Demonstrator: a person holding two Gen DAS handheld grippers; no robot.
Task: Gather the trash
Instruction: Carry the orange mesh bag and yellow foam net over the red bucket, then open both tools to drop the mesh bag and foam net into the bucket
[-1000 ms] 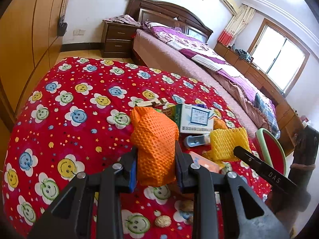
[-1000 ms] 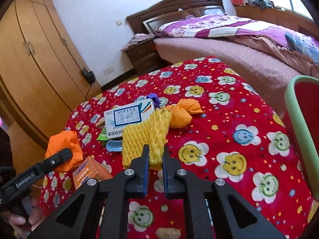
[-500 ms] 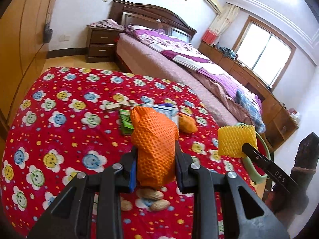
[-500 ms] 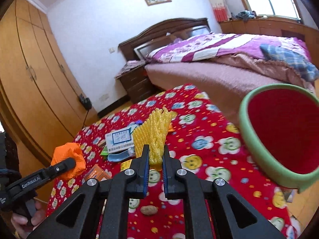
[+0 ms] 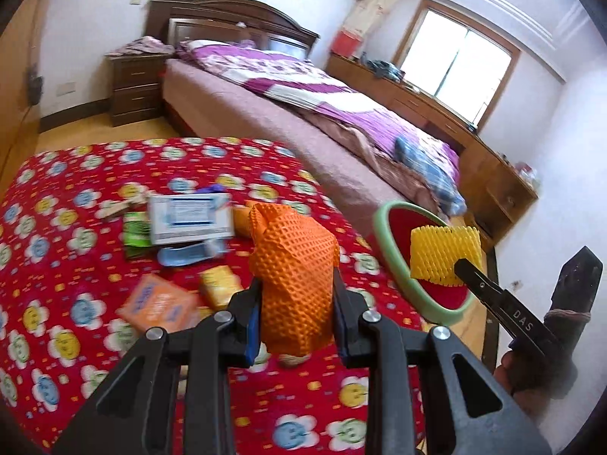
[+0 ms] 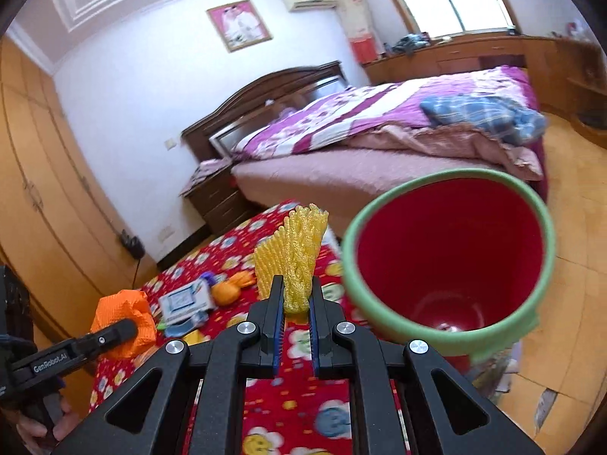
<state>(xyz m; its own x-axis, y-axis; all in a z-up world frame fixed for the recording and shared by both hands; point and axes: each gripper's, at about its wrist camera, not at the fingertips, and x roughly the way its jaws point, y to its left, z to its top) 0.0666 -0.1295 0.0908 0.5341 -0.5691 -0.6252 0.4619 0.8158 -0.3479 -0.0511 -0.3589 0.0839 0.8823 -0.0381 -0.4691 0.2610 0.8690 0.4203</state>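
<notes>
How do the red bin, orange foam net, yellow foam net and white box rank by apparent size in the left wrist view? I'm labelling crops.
1. Orange foam net, nearest.
2. Red bin
3. White box
4. Yellow foam net
Last two look similar.

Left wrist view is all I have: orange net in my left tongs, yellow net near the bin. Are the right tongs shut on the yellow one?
Observer: Yes, the right tongs are shut on the lower end of the yellow net; it stands upright.
Operator: Is it over the bin?
Observer: Not in the right wrist view: the net shows left of the rim of the bin.
Operator: Anything inside?
Observer: Mostly bare red; one small pale scrap at the bottom.
</notes>
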